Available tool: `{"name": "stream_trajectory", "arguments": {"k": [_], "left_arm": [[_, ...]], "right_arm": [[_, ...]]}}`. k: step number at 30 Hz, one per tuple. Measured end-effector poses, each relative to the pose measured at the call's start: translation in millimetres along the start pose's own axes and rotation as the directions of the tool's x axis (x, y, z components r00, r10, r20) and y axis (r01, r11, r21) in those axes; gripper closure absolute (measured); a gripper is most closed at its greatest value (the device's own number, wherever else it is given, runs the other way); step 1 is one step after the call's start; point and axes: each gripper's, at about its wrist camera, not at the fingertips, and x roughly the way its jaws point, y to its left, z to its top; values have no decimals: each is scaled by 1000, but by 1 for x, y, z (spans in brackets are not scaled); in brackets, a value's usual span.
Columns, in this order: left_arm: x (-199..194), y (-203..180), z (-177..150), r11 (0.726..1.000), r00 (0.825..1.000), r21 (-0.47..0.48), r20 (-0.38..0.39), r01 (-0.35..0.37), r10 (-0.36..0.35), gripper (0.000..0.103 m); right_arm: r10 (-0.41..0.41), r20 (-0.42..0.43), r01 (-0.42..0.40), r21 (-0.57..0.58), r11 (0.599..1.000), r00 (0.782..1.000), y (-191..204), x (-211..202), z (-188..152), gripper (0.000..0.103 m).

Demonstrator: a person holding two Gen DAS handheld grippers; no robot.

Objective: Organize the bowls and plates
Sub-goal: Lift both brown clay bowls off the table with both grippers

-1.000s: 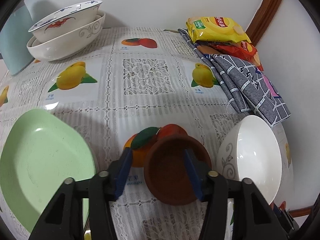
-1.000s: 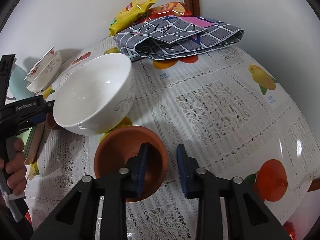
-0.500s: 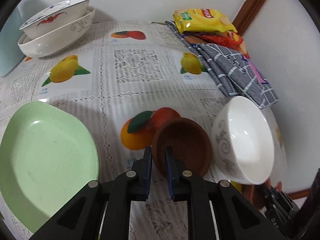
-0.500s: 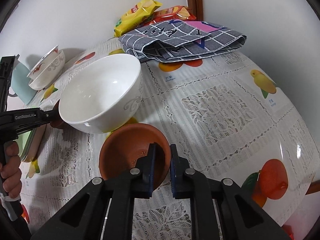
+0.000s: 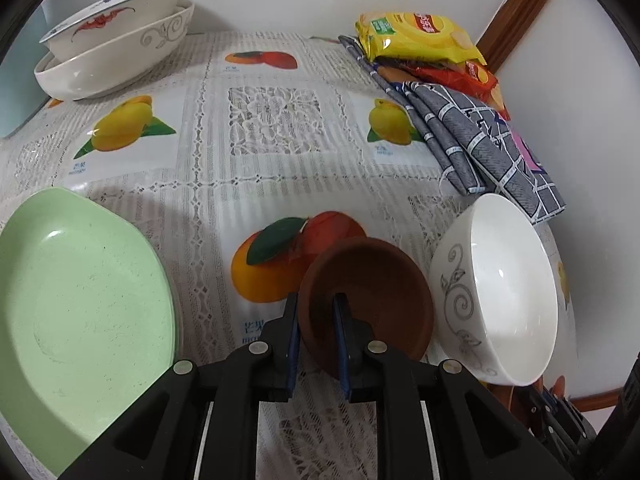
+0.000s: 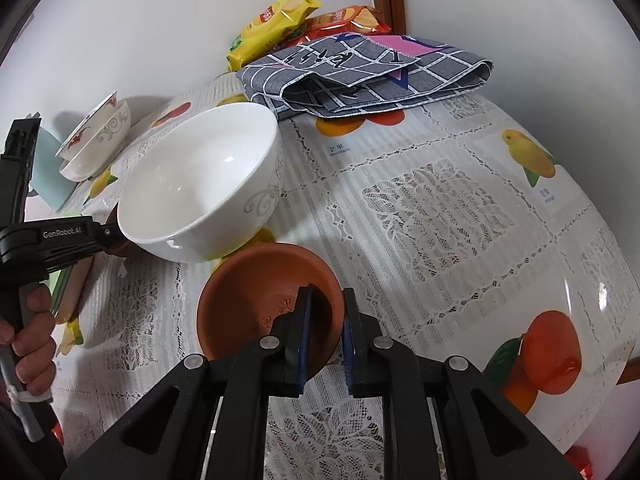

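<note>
My left gripper (image 5: 316,320) is shut on the near rim of a dark brown clay bowl (image 5: 380,284), tilted up off the tablecloth. My right gripper (image 6: 325,316) is shut on the rim of an orange-brown clay bowl (image 6: 256,296), also tilted. A large white bowl (image 5: 508,292) with a grey swirl stands between the two clay bowls; it also shows in the right wrist view (image 6: 200,184). A pale green plate (image 5: 76,292) lies to the left. Two stacked white bowls (image 5: 116,52) sit at the far left corner.
Snack bags (image 5: 416,36) and a folded grey checked cloth (image 5: 480,140) lie at the far right by the wall. A light blue object (image 5: 16,80) stands at the far left edge. The table edge curves close on the right (image 6: 600,380).
Both grippers have closed, each onto the rim of its clay bowl. The left gripper shifted left to the rim, and both bowls now tilt up.
</note>
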Motion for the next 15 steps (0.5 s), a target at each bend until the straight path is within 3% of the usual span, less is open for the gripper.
{"name": "stream_trajectory", "arguments": {"k": [6,15], "left_arm": [[-5,1,0,1000,1000,18,22,1,-2,94],[-23,2,-7,999,998,26,33,47,-47,94]], "right_arm": [[0,20,0,20,1000,1000,2,-2,1,93],[31,44,-34,80,996,999,2,-14,-1,94]]}}
